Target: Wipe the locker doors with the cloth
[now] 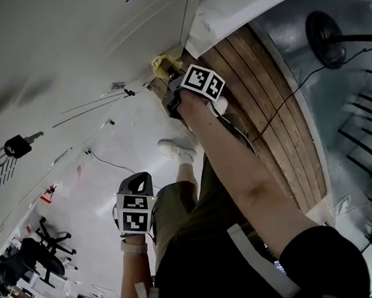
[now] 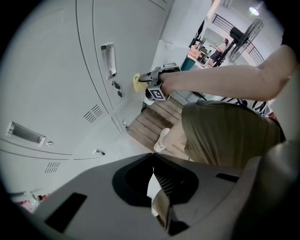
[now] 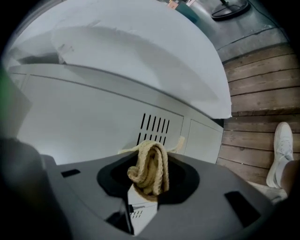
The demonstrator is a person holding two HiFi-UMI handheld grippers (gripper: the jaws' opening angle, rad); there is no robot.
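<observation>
- Head view: reaching toward twelve o'clock with the right gripper [image 1: 171, 81], carrying the bunched yellow woven cloth [image 1: 165, 64] up to the pale grey metal locker doors [image 1: 65, 52], low on the bank and near the brown wooden plank floor [image 1: 267, 104]. Touching the metal or stopping just short of it, impossible telling from here.
- Hanging the left gripper [image 1: 135, 180] idle at seven o'clock beside the thigh, probably keeping it out of the wiping arm's way.
- Left gripper view: showing this gripper's jaws brought together at six o'clock, nothing sitting between them. Catching the cloth [image 2: 137, 82] near twelve o'clock, close against a door, at four o'clock from a recessed metal handle [image 2: 108, 60].
- Right gripper view: pinching the cloth [image 3: 150, 168] firmly between the jaws at six o'clock. Keeping it folded into a thick wad standing proud of the tips, likely so fabric rather than plastic meets the paint.
- Facing a row of black vent slits [image 3: 154, 126] at twelve o'clock on the door beyond, with the planks lying toward three o'clock.
- Judging the wiping as under way on a lower door, the higher panels apparently remaining.
</observation>
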